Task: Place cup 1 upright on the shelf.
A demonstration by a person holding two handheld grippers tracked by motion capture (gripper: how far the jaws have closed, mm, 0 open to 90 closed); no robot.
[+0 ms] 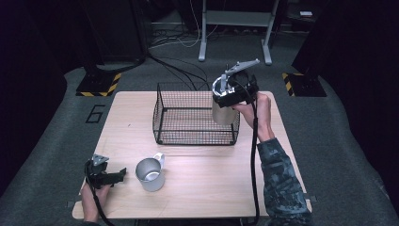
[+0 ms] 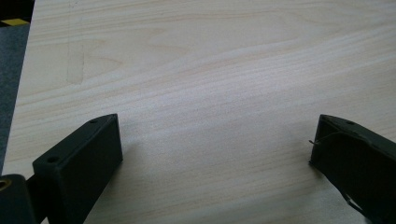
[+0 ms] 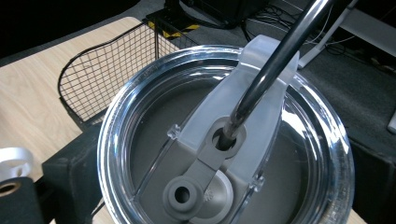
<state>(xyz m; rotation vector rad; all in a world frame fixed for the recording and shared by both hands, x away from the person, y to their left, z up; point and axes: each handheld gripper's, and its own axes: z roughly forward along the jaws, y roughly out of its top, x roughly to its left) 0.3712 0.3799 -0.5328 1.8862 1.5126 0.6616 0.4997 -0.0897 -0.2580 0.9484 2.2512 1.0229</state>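
Observation:
My right gripper is shut on a steel tumbler and holds it upright at the right end of a black wire basket. I cannot tell whether the tumbler's base touches the basket floor. In the right gripper view the tumbler's clear lid sits close up, a metal straw rises through its grey slider, and the black jaws press its sides. A steel mug with a handle stands near the table's front left. Just left of the mug my left gripper rests open, its jaws wide apart over bare wood.
The basket stands at the back middle of the light wooden table. Beyond the table are grey carpet, loose cables, a metal desk frame and yellow-black striped stand bases.

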